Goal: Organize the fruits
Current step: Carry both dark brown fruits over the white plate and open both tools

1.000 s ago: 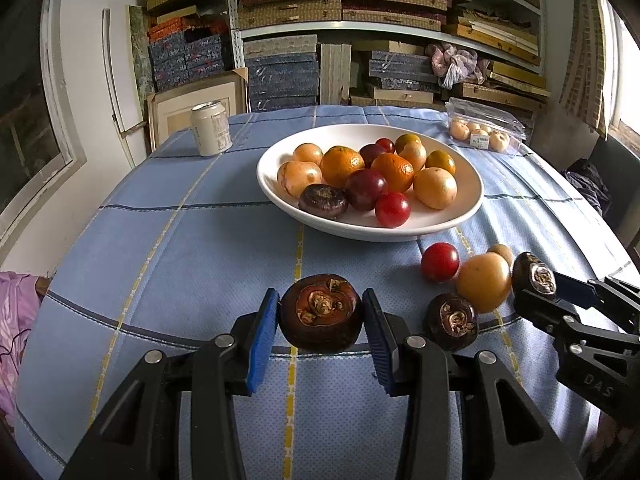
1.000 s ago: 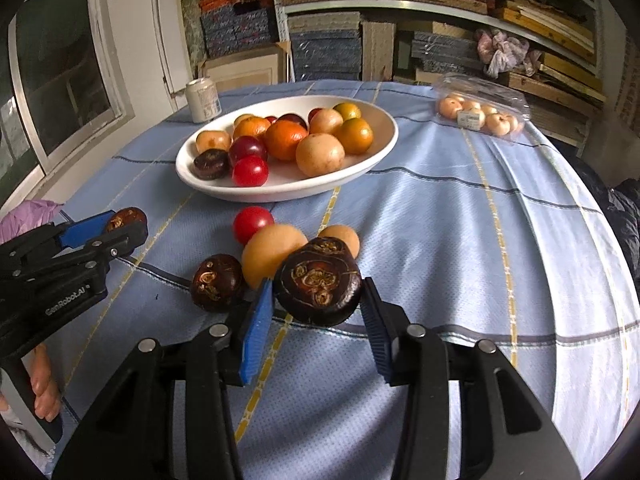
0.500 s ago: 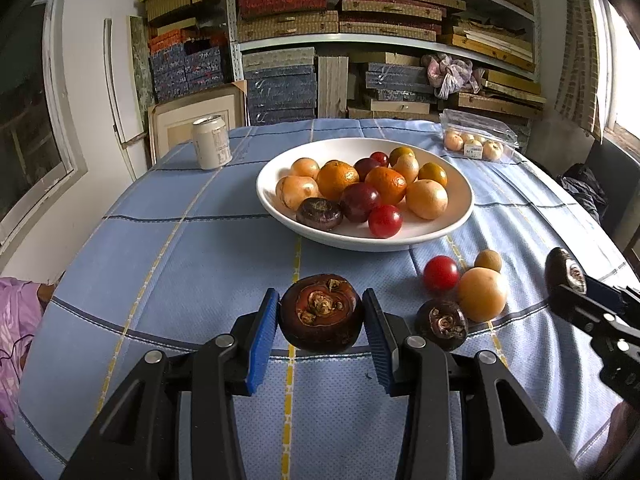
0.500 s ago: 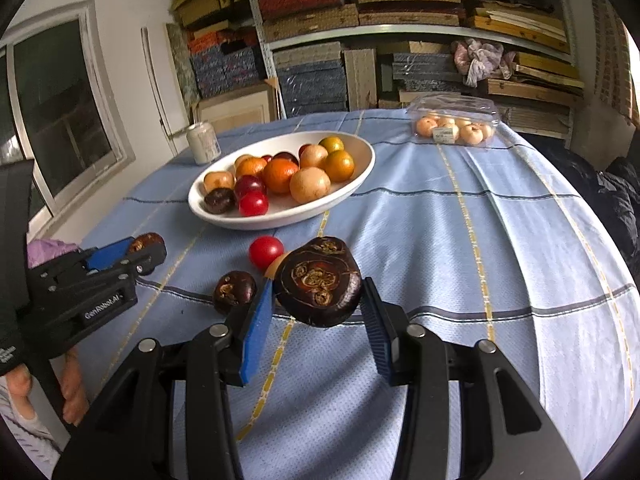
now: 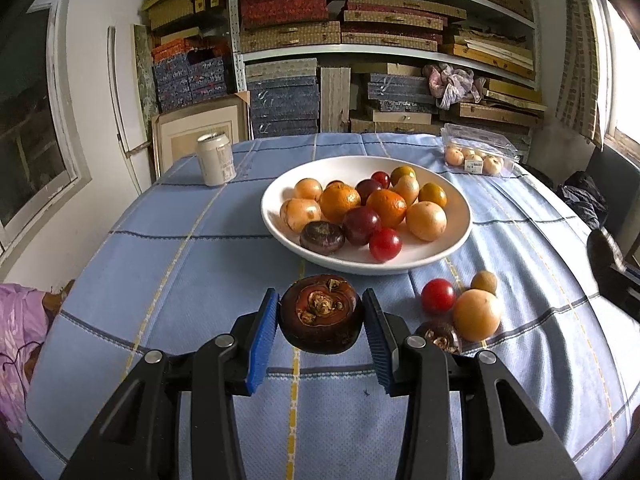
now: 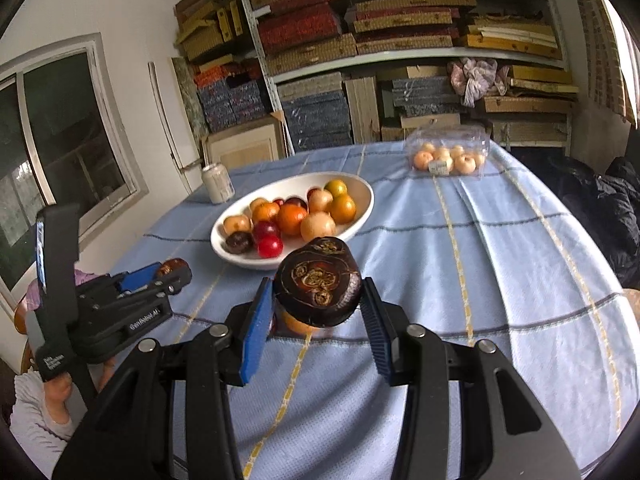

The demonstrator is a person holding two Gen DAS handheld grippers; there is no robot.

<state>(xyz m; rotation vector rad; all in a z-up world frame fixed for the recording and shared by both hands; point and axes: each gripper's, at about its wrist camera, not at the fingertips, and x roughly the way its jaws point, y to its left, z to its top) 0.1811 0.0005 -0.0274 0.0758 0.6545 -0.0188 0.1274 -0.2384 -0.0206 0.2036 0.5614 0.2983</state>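
Observation:
A white bowl [image 5: 460, 216] holds several oranges, red and dark fruits at the table's middle; it also shows in the right wrist view [image 6: 366, 204]. My left gripper [image 5: 320, 328] is shut on a dark brown water chestnut [image 5: 320, 316], held above the cloth in front of the bowl. My right gripper [image 6: 316, 312] is shut on another dark brown water chestnut [image 6: 318, 282], raised well above the table. On the cloth right of the left gripper lie a red fruit [image 5: 438, 295], an orange fruit [image 5: 477, 314], a small tan fruit [image 5: 484, 282] and a dark chestnut [image 5: 440, 336].
A drink can [image 5: 216, 159] stands at the back left of the blue checked tablecloth [image 5: 180, 248]. A clear plastic box of fruit [image 5: 478, 156] sits at the back right. Shelves of boxes stand behind the table. The left gripper shows at the left of the right wrist view [image 6: 160, 276].
Both grippers have risen and drawn back from the table with their chestnuts. The right gripper has lifted higher, away from the loose fruits.

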